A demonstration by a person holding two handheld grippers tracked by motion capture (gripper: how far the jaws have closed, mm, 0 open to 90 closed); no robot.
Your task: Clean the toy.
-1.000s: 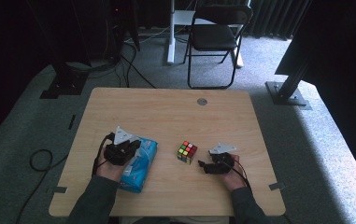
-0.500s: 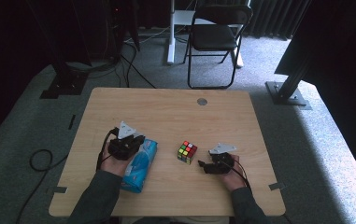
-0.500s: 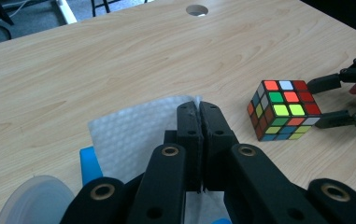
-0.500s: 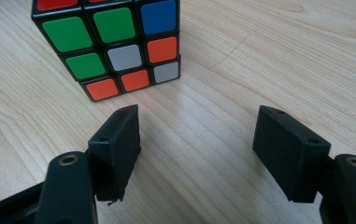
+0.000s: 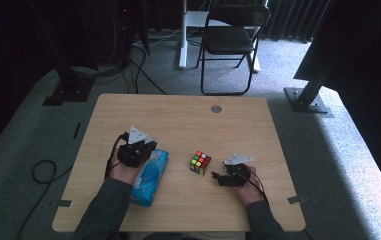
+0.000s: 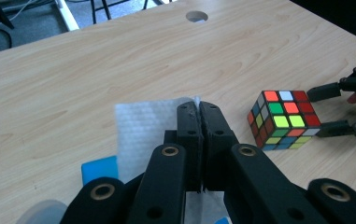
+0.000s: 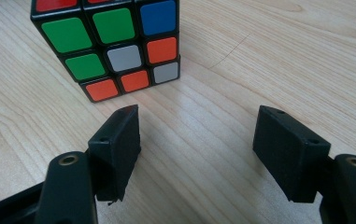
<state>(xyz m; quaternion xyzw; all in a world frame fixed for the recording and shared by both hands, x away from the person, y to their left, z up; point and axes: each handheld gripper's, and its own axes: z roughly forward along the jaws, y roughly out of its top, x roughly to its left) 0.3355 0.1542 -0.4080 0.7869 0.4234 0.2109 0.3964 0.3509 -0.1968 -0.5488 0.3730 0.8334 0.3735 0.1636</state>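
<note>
Left gripper (image 6: 199, 109): jaws closed on a white wipe (image 6: 143, 128), pinching its upper edge; it is held over the blue pack (image 5: 150, 175).
Wipe: sheet hangs from the jaw tips above the pack; its lower part is hidden behind the jaws.
Pack: lies flat on the table (image 5: 178, 115) at the near left, under the left hand (image 5: 123, 170).
Right gripper (image 7: 196, 140): jaws apart, nothing between them, low over the table.
Cube (image 5: 200, 162): sits on the table mid-front, just beyond the right gripper's jaw tips, not touching them.
</note>
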